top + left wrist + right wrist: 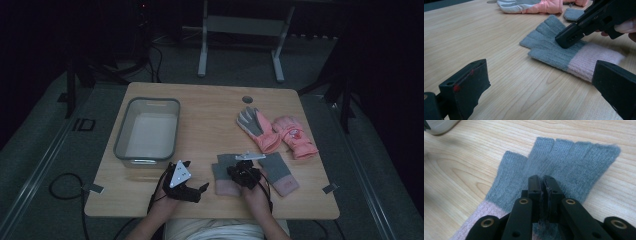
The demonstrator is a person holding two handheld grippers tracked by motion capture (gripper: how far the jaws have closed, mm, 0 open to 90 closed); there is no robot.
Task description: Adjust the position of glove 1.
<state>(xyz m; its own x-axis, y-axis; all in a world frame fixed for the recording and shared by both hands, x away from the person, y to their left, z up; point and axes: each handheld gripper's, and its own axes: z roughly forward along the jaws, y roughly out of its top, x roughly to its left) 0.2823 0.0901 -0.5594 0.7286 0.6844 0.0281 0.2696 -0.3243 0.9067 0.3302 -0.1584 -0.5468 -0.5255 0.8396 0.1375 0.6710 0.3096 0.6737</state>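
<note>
Table (210,107) of pale wood, dark room

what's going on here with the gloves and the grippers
A person at a wooden table holds a gripper in each hand. The right gripper has its jaws closed on the palm of a grey knit glove with a pink cuff, which lies flat. The left gripper waits open beside it, holding nothing. A matching glove, a pair of pink ski gloves and an empty grey bin sit nearby.

A ribbed knit glove (564,165) lies on the smooth, matt wood-grain table (486,37).
</note>
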